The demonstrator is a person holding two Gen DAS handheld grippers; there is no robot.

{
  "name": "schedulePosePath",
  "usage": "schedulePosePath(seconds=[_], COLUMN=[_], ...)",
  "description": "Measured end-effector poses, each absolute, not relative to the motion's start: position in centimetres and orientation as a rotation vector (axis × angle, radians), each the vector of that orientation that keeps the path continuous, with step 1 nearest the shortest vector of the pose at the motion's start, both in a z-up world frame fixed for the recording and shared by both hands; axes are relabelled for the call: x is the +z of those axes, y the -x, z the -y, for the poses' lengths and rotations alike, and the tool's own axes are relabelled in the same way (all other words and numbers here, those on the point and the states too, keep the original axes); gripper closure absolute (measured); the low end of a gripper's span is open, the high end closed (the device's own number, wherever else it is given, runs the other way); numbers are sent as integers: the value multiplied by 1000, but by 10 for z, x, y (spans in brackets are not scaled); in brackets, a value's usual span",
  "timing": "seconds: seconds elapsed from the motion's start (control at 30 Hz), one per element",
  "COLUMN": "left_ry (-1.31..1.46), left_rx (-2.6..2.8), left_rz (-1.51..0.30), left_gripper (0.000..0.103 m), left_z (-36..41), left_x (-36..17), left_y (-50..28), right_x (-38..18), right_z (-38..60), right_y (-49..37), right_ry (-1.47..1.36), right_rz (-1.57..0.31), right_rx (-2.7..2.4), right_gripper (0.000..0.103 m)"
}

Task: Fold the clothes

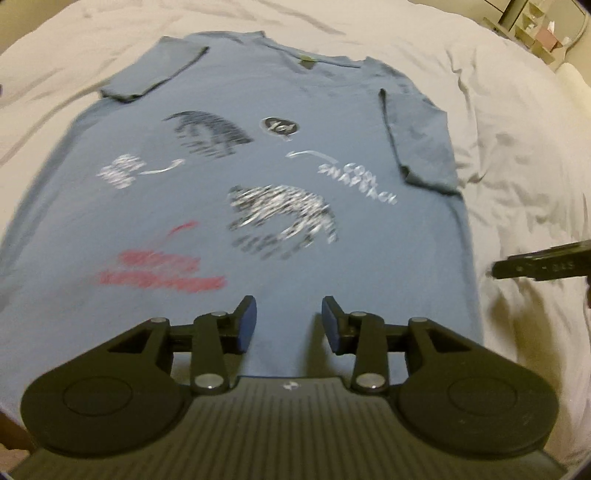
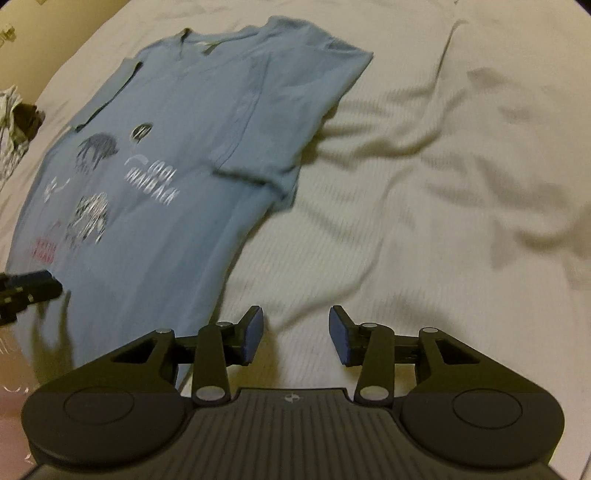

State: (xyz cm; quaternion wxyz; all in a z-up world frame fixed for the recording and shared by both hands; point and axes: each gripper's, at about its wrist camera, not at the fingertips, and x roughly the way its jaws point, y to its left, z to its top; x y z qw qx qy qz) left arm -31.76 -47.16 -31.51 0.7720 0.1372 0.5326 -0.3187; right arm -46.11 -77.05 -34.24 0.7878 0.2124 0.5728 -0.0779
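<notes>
A blue T-shirt (image 1: 258,177) with black, white and red prints lies face up on the white bed sheet (image 1: 498,129), both sleeves folded in over the chest. My left gripper (image 1: 289,319) hovers open over the shirt's lower hem area, nothing between its fingers. In the right wrist view the same T-shirt (image 2: 177,147) lies to the left, and my right gripper (image 2: 295,332) stands open above bare sheet (image 2: 424,221) just right of the shirt's side edge. The right gripper's tip (image 1: 539,264) shows at the right edge of the left view; the left gripper's tip (image 2: 29,290) shows at the left edge of the right view.
A crumpled pile of other clothes (image 2: 14,125) lies at the far left of the bed. Shelving or boxes (image 1: 535,33) stand beyond the bed's far right corner. The sheet is wrinkled to the right of the shirt.
</notes>
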Motion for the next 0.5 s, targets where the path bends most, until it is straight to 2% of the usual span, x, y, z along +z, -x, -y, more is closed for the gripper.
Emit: schedulePosePath(seconds=[0.33, 0.47, 0.5], left_ry=[-404, -484, -508], left_rx=[-771, -846, -863], left_rz=[-1055, -993, -970], left_gripper=[59, 51, 45], left_z=[372, 342, 336], left_x=[-267, -248, -243], left_y=[282, 268, 266], right_x=[-270, -236, -228], right_z=[687, 641, 631], right_y=[498, 504, 506], right_ry=[-472, -456, -462], right_rz=[-1144, -1092, -1081], right_rx=[-353, -412, -426], right_gripper=[51, 42, 40])
